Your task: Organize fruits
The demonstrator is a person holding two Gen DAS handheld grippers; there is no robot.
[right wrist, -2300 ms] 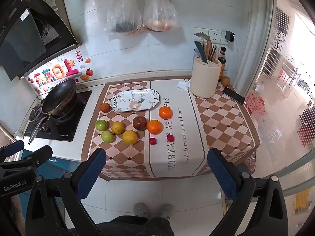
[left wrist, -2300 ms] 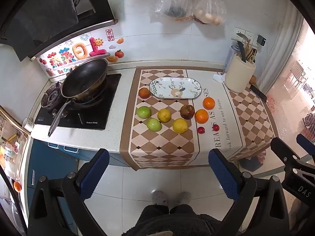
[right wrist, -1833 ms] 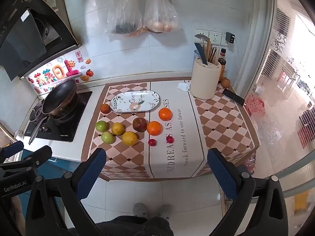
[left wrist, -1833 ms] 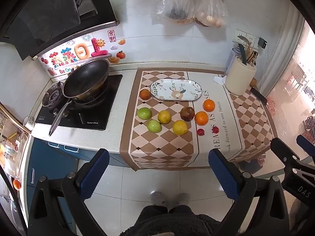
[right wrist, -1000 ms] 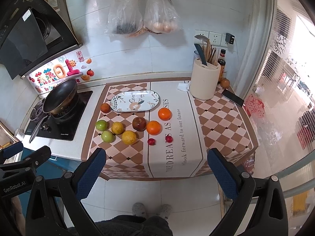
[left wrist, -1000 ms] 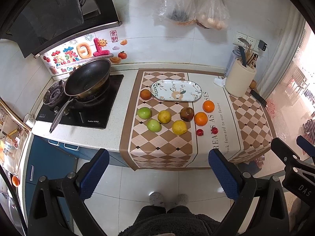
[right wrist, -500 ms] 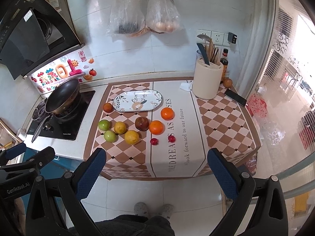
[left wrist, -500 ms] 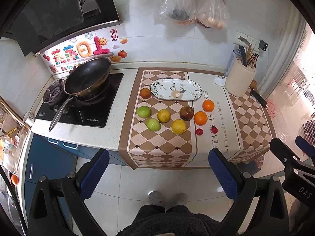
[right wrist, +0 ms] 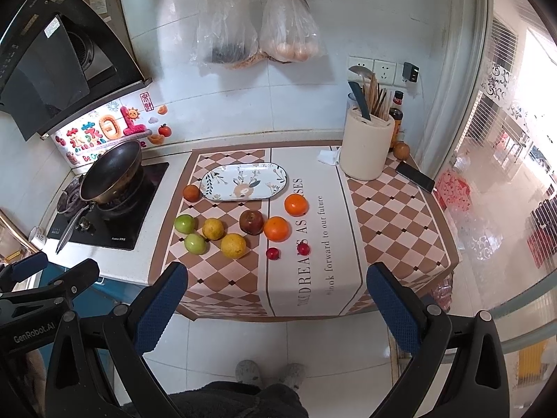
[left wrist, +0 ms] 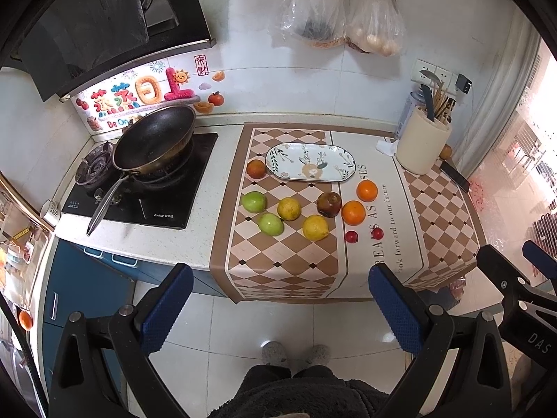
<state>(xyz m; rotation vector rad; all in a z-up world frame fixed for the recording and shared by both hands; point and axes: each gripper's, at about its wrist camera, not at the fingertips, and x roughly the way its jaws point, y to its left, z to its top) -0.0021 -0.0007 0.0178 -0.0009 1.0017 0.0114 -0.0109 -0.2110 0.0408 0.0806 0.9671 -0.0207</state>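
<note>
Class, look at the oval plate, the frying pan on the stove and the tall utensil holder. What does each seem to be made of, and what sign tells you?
Oval plate: likely glazed ceramic; glossy white with painted leaves.
Frying pan: metal; dark matte inside, shiny steel-like handle.
Utensil holder: cream, matte, smooth; plastic or ceramic, unclear.

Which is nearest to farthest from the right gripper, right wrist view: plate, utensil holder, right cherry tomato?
1. Right cherry tomato, front of the mat, ahead of the right gripper.
2. Plate, mid-counter, behind the fruit.
3. Utensil holder, back right by the wall.
</note>
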